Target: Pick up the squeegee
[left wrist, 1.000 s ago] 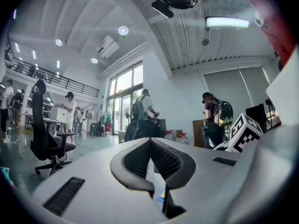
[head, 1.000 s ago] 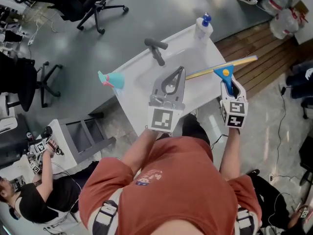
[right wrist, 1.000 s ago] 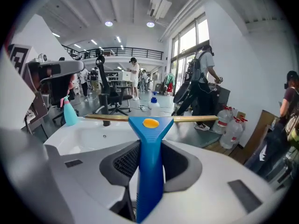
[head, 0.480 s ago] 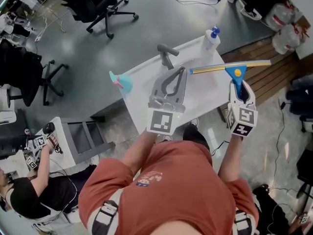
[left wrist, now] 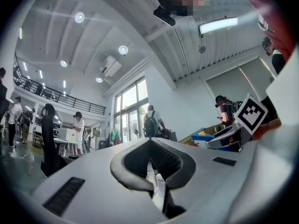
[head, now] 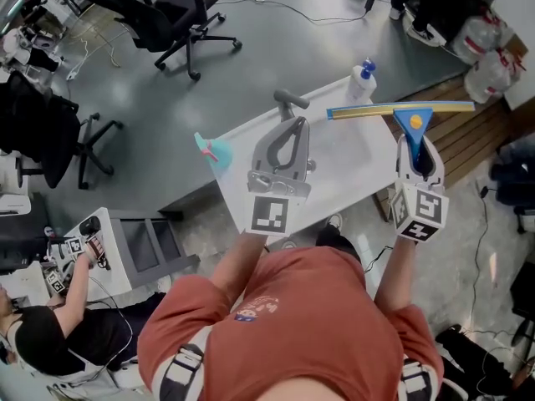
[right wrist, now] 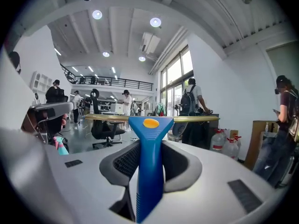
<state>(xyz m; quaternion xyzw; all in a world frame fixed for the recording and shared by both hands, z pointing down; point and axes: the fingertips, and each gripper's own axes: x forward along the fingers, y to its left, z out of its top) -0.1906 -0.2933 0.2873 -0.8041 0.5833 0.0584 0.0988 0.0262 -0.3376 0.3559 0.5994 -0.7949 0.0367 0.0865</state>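
Observation:
The squeegee [head: 412,124] has a blue handle and a long yellow blade [head: 401,109]. My right gripper [head: 415,150] is shut on the handle and holds the squeegee up in the air past the white table's [head: 351,170] right end. In the right gripper view the blue handle [right wrist: 149,171] runs up between the jaws, and the blade [right wrist: 187,118] lies level across the top. My left gripper [head: 296,127] hovers over the table's middle, shut and holding nothing. In the left gripper view its tips [left wrist: 150,140] meet.
A white spray bottle [head: 361,80] with a blue cap stands at the table's far corner. A grey T-shaped handle [head: 288,103] lies at the far edge, a teal object [head: 211,150] at the left end. Office chairs [head: 180,15], a grey cabinet [head: 150,245] and a seated person [head: 58,332] surround the table.
Both grippers have risen. The squeegee has come up with the right gripper and now hangs higher above the table's right end.

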